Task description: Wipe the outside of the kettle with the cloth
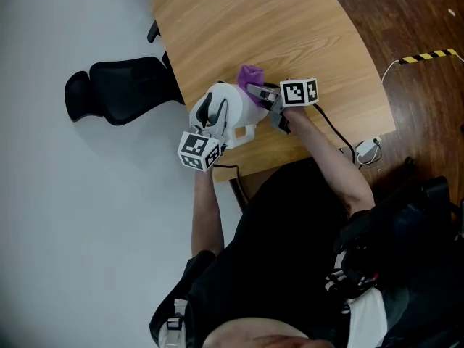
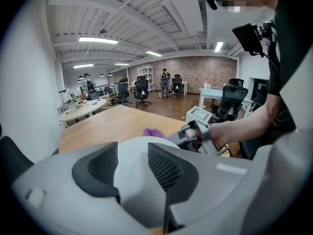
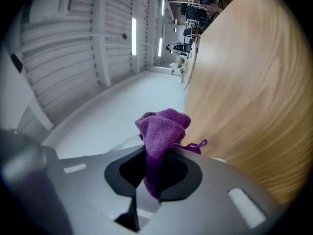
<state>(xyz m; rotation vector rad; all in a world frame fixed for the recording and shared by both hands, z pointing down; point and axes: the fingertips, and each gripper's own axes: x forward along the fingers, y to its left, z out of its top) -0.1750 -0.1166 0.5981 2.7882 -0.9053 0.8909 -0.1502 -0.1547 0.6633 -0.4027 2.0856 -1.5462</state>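
Observation:
A white kettle (image 1: 233, 116) stands near the front edge of the wooden table (image 1: 290, 27). From the near left, my left gripper (image 1: 212, 125) is shut on the kettle; in the left gripper view the kettle's white surface (image 2: 133, 163) fills the narrow gap between the dark pads (image 2: 166, 168). A bunched purple cloth (image 1: 251, 75) is pinched in my right gripper (image 1: 259, 94), which is shut on it and holds it against the kettle's far right side. In the right gripper view the cloth (image 3: 162, 126) sticks up out of the jaws. From the left gripper view, cloth (image 2: 153, 131) shows just behind the kettle's top.
A black office chair (image 1: 119, 89) stands on the pale floor left of the table. A cable runs off the table's right edge to a white plug (image 1: 366, 149). Yellow-black tape (image 1: 428, 55) marks the dark floor at far right. Beyond the kettle lies bare tabletop.

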